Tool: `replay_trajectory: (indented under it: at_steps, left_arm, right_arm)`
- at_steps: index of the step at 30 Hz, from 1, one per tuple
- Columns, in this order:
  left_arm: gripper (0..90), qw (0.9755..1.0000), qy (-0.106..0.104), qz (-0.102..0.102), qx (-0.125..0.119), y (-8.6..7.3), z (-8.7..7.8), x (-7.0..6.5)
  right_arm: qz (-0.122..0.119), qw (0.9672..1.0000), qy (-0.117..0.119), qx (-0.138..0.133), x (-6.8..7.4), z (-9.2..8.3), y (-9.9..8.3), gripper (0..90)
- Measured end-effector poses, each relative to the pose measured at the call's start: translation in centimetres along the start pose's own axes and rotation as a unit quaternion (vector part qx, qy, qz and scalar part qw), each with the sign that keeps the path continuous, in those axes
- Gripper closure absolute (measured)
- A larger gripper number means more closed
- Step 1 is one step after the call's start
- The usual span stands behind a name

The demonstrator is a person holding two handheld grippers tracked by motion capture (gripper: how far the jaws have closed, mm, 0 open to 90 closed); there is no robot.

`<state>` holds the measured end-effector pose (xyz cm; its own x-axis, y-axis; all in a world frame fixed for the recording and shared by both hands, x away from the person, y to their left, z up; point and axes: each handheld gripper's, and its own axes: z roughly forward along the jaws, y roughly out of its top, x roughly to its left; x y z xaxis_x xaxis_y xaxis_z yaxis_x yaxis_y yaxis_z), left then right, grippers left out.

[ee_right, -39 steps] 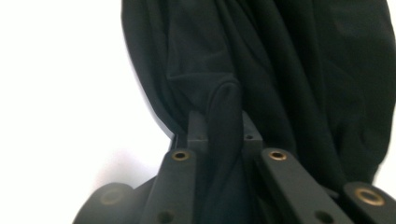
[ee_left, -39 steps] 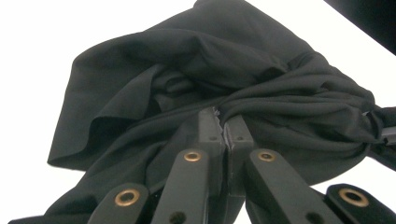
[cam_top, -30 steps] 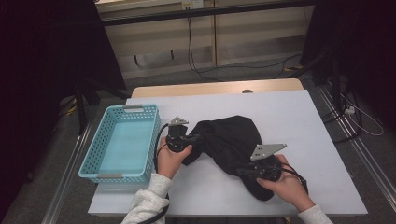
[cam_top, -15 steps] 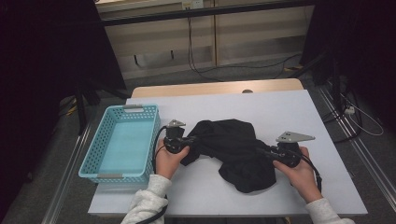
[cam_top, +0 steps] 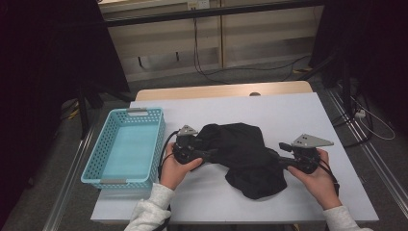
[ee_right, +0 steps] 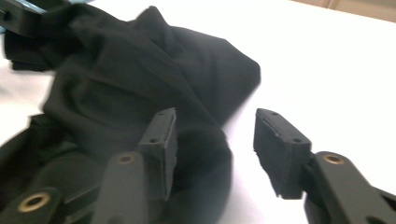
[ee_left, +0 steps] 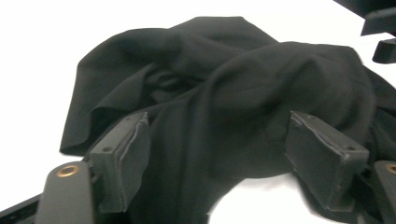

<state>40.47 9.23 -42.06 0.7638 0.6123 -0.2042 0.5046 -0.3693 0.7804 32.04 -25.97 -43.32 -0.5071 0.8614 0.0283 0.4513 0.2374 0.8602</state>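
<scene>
Opening just now, the left claw (ee_left: 219, 163) stands wide with a fold of the black cloth (cam_top: 243, 156) loose between its pads, no longer pinched as a second ago. The right claw (ee_right: 212, 149) has also been opening and sits about half apart, cloth edge beside one pad; since the earlier frame it has slid right, drawing the cloth out wider. Both hands rest on the white counter (cam_top: 288, 110), which stands on a grey floor with cables beyond. A blue basket (cam_top: 126, 144) sits at the left. Matte, crumpled and heaped, the cloth lies mid-counter
</scene>
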Motion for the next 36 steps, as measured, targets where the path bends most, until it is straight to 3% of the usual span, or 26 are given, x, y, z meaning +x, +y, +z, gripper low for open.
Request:
replay_trajectory:
  at_steps: [3,6,8,11,14,16,18,19,21,22,23,24,28,31,33,35,36]
  left_arm:
    - [16.7,0.9998,-0.007,0.014,-0.011,0.3,-0.4,-0.6]
    - [15.7,0.9995,-0.022,0.021,-0.013,0.4,-0.6,-1.2]
    - [15.0,0.9994,-0.024,0.024,-0.010,0.4,-0.5,-1.5]
    - [14.4,0.9993,-0.028,0.024,-0.007,0.3,-0.2,-1.9]
    - [14.0,0.9991,-0.031,0.027,0.004,0.0,0.2,-2.2]
    - [13.9,0.9991,-0.033,0.027,0.008,-0.2,0.4,-2.2]
    - [13.9,0.9992,-0.031,0.024,0.010,-0.3,0.5,-2.2]
    - [13.9,0.9992,-0.031,0.022,0.008,-0.4,0.4,-2.3]
    - [13.9,0.9993,-0.030,0.021,0.009,-0.5,0.4,-2.3]
    - [13.9,0.9993,-0.030,0.021,0.006,-0.5,0.4,-2.3]
    - [13.9,0.9993,-0.031,0.020,0.007,-0.6,0.3,-2.3]
    - [14.0,0.9992,-0.032,0.021,0.007,-0.6,0.3,-2.3]
    - [14.8,0.9993,-0.032,0.019,0.008,-1.0,0.2,-2.3]
    - [15.4,0.9991,-0.035,0.021,0.013,-1.2,0.3,-2.4]
    - [15.9,0.9989,-0.038,0.023,0.016,-1.3,0.5,-2.6]
    - [16.4,0.9982,-0.044,0.031,0.025,-1.3,0.9,-2.9]
    - [17.0,0.9981,-0.047,0.033,0.025,-1.4,1.2,-3.1]
  right_arm:
    - [-0.003,0.9999,0.016,0.001,0.6,0.1,0.4,42.4]
    - [-0.018,0.9989,0.041,0.016,1.4,1.0,0.4,43.1]
    - [-0.031,0.9972,0.060,0.032,2.1,2.0,0.2,43.4]
    - [-0.041,0.9958,0.071,0.041,3.1,3.0,0.2,40.0]
    - [-0.039,0.9924,0.109,0.042,4.1,3.7,0.2,37.9]
    - [-0.051,0.9921,0.104,0.050,4.6,4.1,0.4,35.8]
    - [-0.057,0.9916,0.100,0.058,5.0,4.6,0.3,39.6]
    - [-0.066,0.9909,0.096,0.067,5.1,5.0,0.3,51.4]
    - [-0.069,0.9925,0.075,0.067,5.0,5.4,0.3,66.9]
    - [-0.059,0.9944,0.065,0.059,4.7,5.6,0.4,80.1]
    - [-0.043,0.9959,0.060,0.052,4.2,5.6,0.6,85.4]
    - [-0.024,0.9974,0.055,0.039,3.6,5.7,0.9,86.8]
    - [0.004,0.9999,0.000,0.011,1.6,5.3,1.7,87.0]
    - [0.029,0.9990,-0.029,0.018,0.0,5.0,1.4,86.3]
    - [0.031,0.9981,-0.045,0.027,-0.7,5.0,1.0,86.0]
    - [0.035,0.9977,-0.047,0.035,-1.0,5.0,0.7,83.7]
    - [0.039,0.9977,-0.043,0.036,-1.0,4.9,0.6,78.0]
